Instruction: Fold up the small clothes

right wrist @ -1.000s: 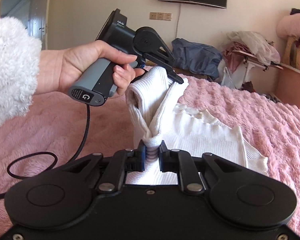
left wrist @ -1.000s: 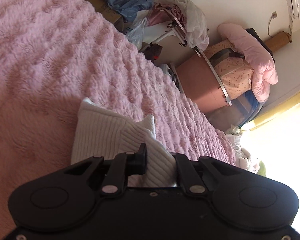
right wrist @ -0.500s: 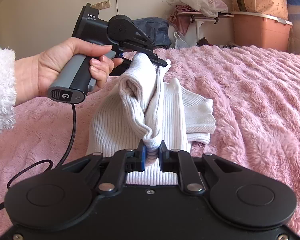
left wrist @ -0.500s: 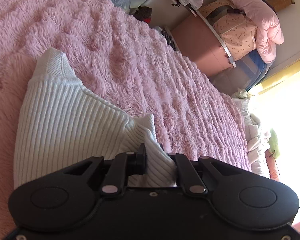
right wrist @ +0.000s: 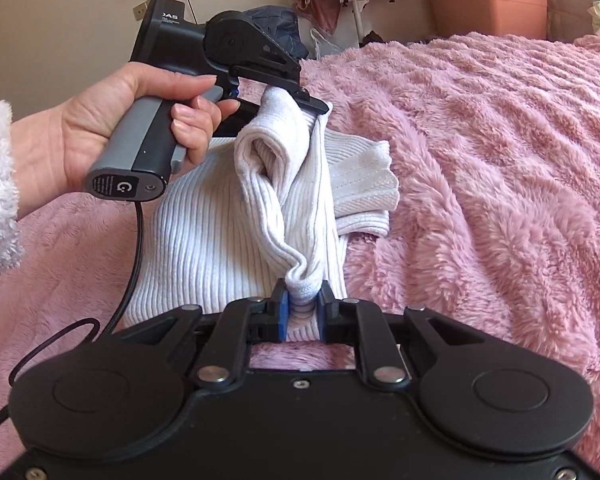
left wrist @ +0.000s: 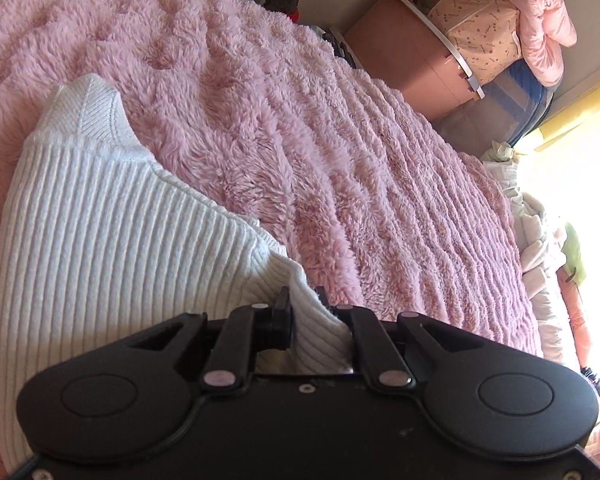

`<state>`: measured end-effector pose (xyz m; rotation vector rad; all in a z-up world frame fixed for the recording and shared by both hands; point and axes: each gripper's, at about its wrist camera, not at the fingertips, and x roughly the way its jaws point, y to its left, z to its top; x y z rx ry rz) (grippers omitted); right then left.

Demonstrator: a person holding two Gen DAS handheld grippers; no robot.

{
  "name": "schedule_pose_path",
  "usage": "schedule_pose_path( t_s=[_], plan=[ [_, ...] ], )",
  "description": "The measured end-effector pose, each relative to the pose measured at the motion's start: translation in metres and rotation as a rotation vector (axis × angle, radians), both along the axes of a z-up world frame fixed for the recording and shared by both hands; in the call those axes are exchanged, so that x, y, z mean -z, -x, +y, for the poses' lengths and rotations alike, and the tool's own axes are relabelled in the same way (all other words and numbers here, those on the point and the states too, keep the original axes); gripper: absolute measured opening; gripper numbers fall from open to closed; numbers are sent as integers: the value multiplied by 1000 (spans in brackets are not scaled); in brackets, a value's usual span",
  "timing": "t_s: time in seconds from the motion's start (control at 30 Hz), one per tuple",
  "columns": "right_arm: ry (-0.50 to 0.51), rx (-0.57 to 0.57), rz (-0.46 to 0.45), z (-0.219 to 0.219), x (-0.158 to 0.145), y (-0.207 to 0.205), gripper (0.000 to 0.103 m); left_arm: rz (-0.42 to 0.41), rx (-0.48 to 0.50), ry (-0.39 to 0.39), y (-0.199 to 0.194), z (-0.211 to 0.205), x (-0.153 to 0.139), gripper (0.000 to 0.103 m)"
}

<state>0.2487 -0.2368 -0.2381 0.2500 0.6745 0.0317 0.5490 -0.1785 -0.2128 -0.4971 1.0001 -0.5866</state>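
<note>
sweater (left wrist: 100, 240) now nearer bed, left hand-held gripper (right wrist: 312, 102) clamping it

bright daylight | window glare (left wrist: 580, 184) blown out | fisheye-bent edges | sharp focus

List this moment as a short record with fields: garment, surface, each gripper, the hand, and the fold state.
garment: white ribbed knit top, partly lying flat, one edge lifted
surface: pink fluffy blanket on a bed
left gripper: shut on the raised edge of the top
right gripper: shut on a bunched bit of the same edge
left hand: wrapped around the left gripper's grey handle
fold state: the lifted edge hangs between both grippers above the flat part, not yet laid down
background: pink storage bin beyond the bed
</note>
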Motion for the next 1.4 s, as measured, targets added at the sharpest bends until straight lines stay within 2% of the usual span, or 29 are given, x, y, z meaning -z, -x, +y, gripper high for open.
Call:
schedule_pose_path(
  t_s=[0.07, 0.2, 0.27, 0.4, 0.53, 0.63, 0.77, 0.87, 0.93, 1.07, 1.23, 1.4],
  plan=[
    [-5, 9, 9, -1, 0, 0, 15, -17, 10, -13, 2, -5, 0, 17],
    [7, 14, 17, -2, -3, 0, 19, -37, 15, -23, 4, -11, -7, 25],
    [25, 25, 21, -3, -7, 2, 23, -53, 15, -8, 6, -10, -17, 27],
    [-7, 36, 32, -12, -15, 6, 24, -114, 23, 53, 16, 5, -47, 31],
    [-28, 28, -45, -28, -35, 12, 25, -189, 48, 56, 46, 28, -75, 32],
    [-100, -13, -109, -51, -53, 0, 26, -234, 50, -4, 83, 52, -80, 34],
    [-191, -64, -117, -88, -62, -34, 26, -224, 32, -65, 133, 81, -62, 35],
    [-233, -77, -61, -103, -55, -64, 26, -205, 26, -82, 158, 92, -42, 36],
    [-303, -86, -7, -110, -43, -82, 27, -179, 20, -83, 169, 96, -27, 36],
    [-451, -50, 73, -115, -13, -104, 27, -131, 5, -42, 180, 102, -3, 36],
    [-630, -25, 95, -117, 12, -112, 28, -118, 3, -30, 183, 99, 7, 36],
    [-641, -22, 89, -117, 11, -115, 20, -109, 7, -13, 181, 93, 8, 38]
  ],
)
